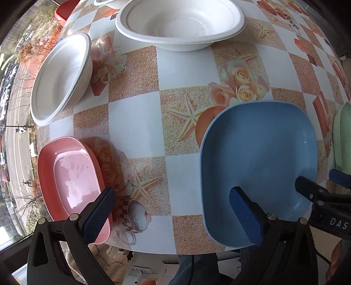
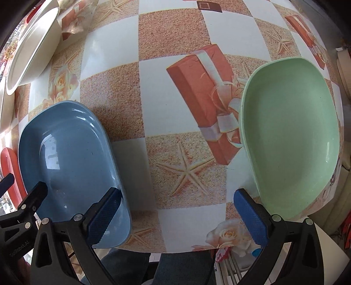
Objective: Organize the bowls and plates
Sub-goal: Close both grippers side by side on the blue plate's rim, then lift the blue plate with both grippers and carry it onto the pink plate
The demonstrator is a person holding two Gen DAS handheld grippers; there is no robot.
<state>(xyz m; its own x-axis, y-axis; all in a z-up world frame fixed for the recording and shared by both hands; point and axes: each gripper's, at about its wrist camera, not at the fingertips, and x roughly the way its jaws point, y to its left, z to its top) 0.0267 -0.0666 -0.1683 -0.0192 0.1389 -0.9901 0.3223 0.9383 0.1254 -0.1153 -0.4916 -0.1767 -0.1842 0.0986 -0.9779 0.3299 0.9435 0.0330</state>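
Observation:
A blue plate (image 1: 258, 162) (image 2: 70, 162) lies near the table's front edge. To its left rests a pink plate (image 1: 70, 179), which shows in the right wrist view as a red sliver (image 2: 8, 166). To its right sits a green plate (image 2: 291, 133) (image 1: 342, 140). Two white bowls stand farther back, one at centre (image 1: 179, 22) and one at left (image 1: 59, 76) (image 2: 30, 48). My left gripper (image 1: 173, 214) is open between the pink and blue plates, holding nothing. My right gripper (image 2: 177, 216) is open between the blue and green plates, also holding nothing.
The table (image 1: 136, 122) carries a patterned cloth of checks, roses and starfish. Its front edge runs just below both grippers. A window with a street view lies to the left. Part of another white dish (image 1: 103, 2) peeks in at the back.

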